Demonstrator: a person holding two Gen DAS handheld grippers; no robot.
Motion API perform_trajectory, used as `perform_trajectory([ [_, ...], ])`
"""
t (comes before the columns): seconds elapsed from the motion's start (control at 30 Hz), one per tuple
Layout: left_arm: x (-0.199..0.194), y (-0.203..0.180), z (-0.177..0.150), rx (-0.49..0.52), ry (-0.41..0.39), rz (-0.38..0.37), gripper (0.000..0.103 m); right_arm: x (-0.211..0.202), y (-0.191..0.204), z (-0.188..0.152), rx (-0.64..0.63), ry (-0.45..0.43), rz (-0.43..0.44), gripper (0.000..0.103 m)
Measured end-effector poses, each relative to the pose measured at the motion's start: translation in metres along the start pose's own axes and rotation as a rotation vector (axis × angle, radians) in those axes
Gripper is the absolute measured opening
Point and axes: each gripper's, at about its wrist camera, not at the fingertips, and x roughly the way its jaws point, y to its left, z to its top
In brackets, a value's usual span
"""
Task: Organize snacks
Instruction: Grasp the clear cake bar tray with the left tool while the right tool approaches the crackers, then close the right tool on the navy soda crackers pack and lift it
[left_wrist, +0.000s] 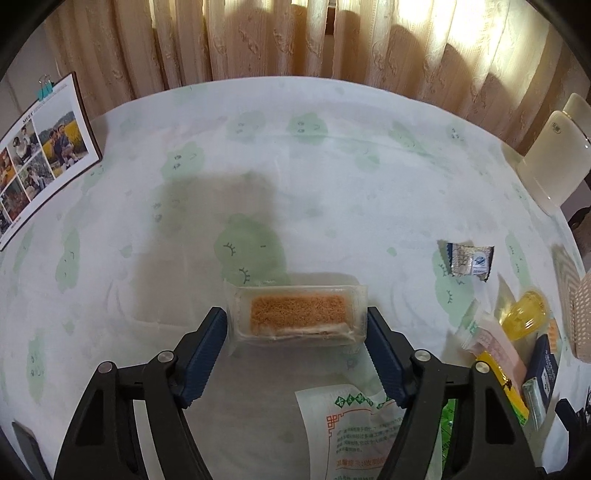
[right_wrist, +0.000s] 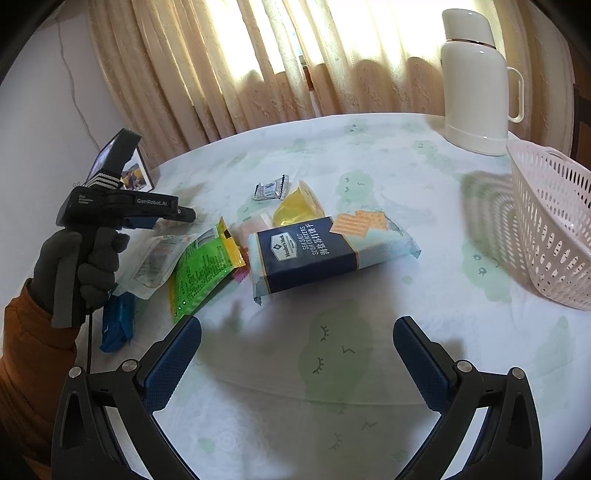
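two claws work over one round surface (right_wrist: 369, 166) draped in a cloud-print cloth. the left claw (left_wrist: 297, 325) has its blue pads set at either end of one clear-wrapped cake (left_wrist: 297, 314), the wrapper touching both pads, at about 6 o'clock of its own view. the right claw (right_wrist: 297, 354) gapes wide with nothing between its pads.

the right wrist view alone shows one white lattice basket (right_wrist: 554, 229) at 3 o'clock, one white flask (right_wrist: 476, 81) at 1 o'clock, one navy cracker pack (right_wrist: 325, 251) at centre, one green-and-yellow packet (right_wrist: 203, 273), one blue packet (right_wrist: 118, 325) at 8 o'clock, and a gloved hand (right_wrist: 81, 273) gripping the left tool; the cake is hidden there.

the left wrist view alone shows one clipped photo sheet (left_wrist: 40, 147) at 10 o'clock. one small silver sachet (left_wrist: 467, 260) and one yellow jelly cup (left_wrist: 524, 314) appear in both.
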Motion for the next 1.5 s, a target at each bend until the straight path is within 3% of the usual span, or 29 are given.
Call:
perform_trajectory([
  [0.4, -0.052, -0.010, 0.002, 0.029, -0.119, -0.024, 0.070, 0.009, -0.004, 0.008, 0.011, 0.041, -0.001, 0.103],
  [0.63, -0.082, -0.013, 0.000, 0.042, -0.175, -0.050, 0.071, 0.015, 0.004, 0.036, -0.082, 0.019, -0.056, 0.103],
  [0.93, -0.092, -0.023, -0.002, 0.065, -0.194, -0.063, 0.071, 0.057, -0.008, 0.060, -0.158, 0.097, -0.037, 0.103],
  [1.17, -0.091, -0.025, -0.002, 0.064, -0.187, -0.060, 0.071, 0.068, -0.013, 0.068, -0.183, 0.099, -0.048, 0.103],
  [1.33, -0.089, -0.026, -0.002, 0.059, -0.180, -0.060, 0.071, 0.058, -0.023, 0.070, -0.074, 0.082, -0.047, 0.103],
  [1.4, -0.089, -0.025, -0.002, 0.051, -0.179, -0.059, 0.071, 0.049, -0.033, 0.069, 0.032, 0.086, -0.041, 0.103],
  [1.5, -0.088, -0.023, -0.002, 0.046, -0.175, -0.056, 0.071, 0.041, -0.048, 0.066, 0.187, 0.106, 0.057, 0.103],
])
